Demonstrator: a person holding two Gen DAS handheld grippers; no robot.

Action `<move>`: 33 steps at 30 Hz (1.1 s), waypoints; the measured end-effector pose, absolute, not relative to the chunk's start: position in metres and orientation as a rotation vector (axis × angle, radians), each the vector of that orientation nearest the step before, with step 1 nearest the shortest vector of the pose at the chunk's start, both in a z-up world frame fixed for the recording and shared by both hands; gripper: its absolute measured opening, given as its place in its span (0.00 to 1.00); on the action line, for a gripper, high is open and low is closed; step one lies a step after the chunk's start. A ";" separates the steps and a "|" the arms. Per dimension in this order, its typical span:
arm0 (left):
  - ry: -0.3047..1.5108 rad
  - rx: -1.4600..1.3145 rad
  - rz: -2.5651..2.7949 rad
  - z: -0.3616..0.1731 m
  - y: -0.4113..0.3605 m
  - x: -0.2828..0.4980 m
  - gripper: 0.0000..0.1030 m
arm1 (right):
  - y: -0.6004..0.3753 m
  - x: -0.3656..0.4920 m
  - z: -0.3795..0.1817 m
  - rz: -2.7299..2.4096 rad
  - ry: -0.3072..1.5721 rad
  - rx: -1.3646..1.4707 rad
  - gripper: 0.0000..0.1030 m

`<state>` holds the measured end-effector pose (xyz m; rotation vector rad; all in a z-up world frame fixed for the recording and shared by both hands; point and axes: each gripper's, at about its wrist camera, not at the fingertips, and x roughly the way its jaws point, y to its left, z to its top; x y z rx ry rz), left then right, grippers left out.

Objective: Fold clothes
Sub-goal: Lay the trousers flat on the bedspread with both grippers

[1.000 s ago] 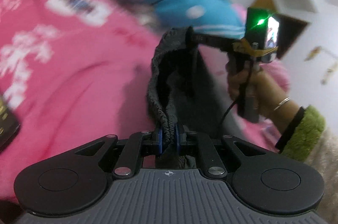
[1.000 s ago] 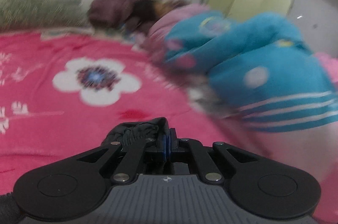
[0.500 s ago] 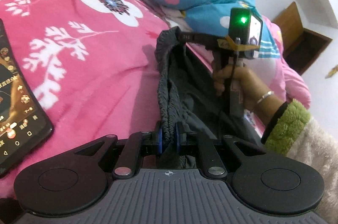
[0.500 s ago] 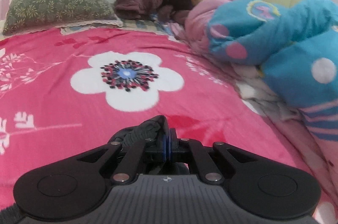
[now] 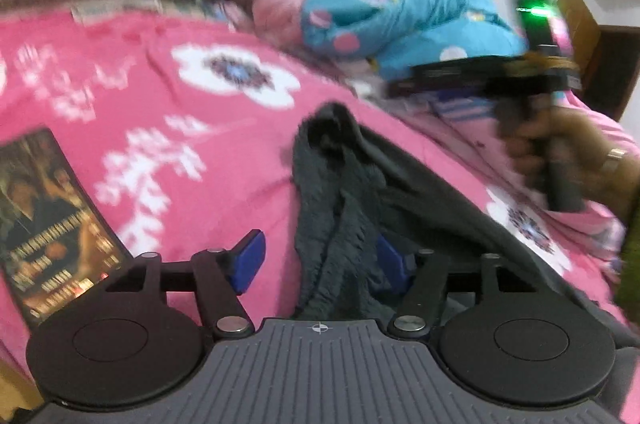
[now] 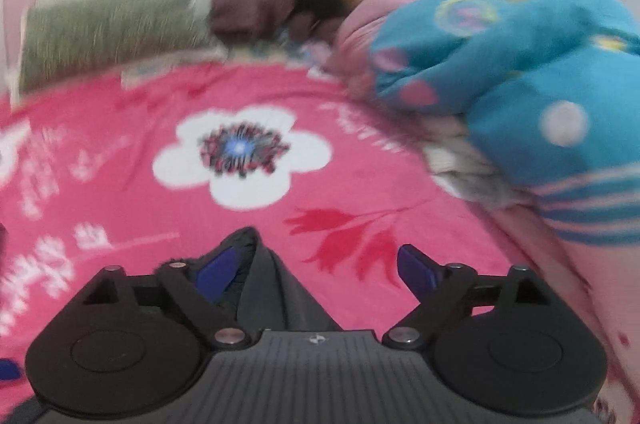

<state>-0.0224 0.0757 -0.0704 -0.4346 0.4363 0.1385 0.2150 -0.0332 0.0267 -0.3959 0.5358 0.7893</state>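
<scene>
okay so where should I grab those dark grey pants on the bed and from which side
Probably the bunched waistband of the dark grey pants. It humps up off the pink bedspread, so fingers can close over it. Come from the near side, along the cloth: the open left gripper already straddles that ridge.

The dark grey garment looks like fuzzy, matt knit cloth with a rough ribbed edge. The bedspread is soft pink fleece-type fabric (printed white flowers). Left claw is matt black plastic with shiny metal rivets and blue rubbery-looking pads. The phone screen is glossy glass.
</scene>
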 end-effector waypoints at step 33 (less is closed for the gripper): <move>0.591 -0.190 -0.065 -0.086 0.027 0.018 0.52 | -0.261 0.137 -0.031 0.509 0.684 -0.114 0.02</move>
